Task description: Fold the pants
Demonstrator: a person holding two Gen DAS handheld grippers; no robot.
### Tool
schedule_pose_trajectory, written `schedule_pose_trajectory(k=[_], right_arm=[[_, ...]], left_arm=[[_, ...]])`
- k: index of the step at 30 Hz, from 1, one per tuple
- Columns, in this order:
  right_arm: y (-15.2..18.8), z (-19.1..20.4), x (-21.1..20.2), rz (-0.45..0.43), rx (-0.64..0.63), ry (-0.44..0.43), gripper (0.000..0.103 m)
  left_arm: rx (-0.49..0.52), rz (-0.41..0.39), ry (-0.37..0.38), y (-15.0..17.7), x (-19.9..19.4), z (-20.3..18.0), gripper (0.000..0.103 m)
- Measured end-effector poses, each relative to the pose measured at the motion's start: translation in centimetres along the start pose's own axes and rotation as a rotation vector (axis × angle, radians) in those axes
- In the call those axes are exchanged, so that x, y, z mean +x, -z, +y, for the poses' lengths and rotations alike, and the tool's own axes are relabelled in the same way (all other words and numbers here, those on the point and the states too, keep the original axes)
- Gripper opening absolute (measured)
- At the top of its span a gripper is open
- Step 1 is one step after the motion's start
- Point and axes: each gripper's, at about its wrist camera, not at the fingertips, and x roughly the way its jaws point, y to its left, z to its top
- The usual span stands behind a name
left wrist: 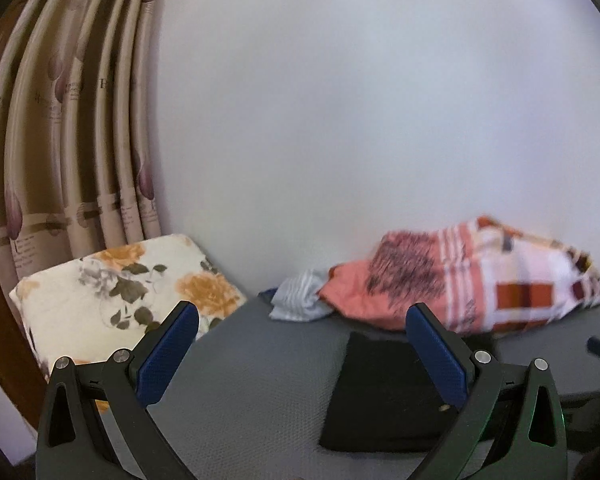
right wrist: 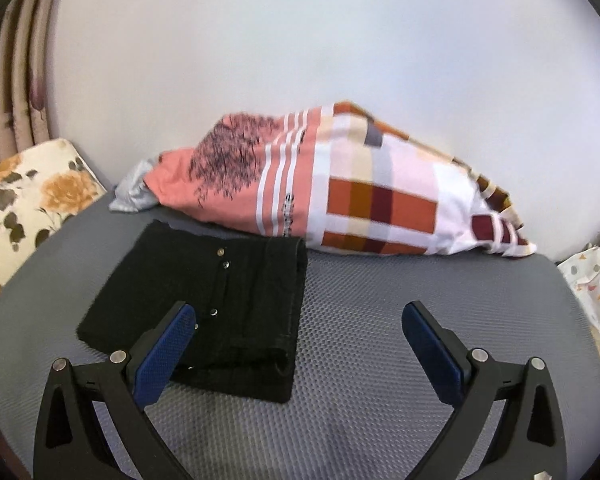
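Grey textured mat (right wrist: 380, 320), floral pillow (left wrist: 112, 292) leaning by beige curtain (left wrist: 72, 120), orange patterned pillow (right wrist: 340, 188) against white wall (right wrist: 300, 40), crumpled grey cloth (left wrist: 300, 300) beside it.

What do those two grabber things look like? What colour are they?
Both look the same. The left gripper and the right gripper each have two black plastic arms shaped like a V, with triangle-shaped holes and round silver bolts. The fingers wear flat blue pads with a bumpy dotted grip. No cables or sleeves show.
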Motion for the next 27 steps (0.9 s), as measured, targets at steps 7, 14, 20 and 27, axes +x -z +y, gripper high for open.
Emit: schedule_pose_trajectory(k=[7, 14, 20, 27], right_arm=[[-0.5, -0.4, -6.1, -0.092, -0.02, -0.01, 0.103], [-0.6, -0.4, -9.6, -0.133, -0.029, -0.018, 0.103], [-0.1, -0.5, -10.6, -0.127, -0.03, -0.015, 0.103], [0.4, -0.5, -10.7, -0.093, -0.026, -0.014, 0.103]], left_arm=[[-0.009, -0.009, 0.125, -3.4, -4.3, 0.6, 0.103], [-0.038, 0.034, 0.124, -3.6, -7.1, 0.5, 0.103], [-0.049, 0.163, 0.217, -1.8, -6.0, -0.4, 0.103], [-0.032, 0.213, 0.234, 1.0, -6.0, -2.3, 0.103]])
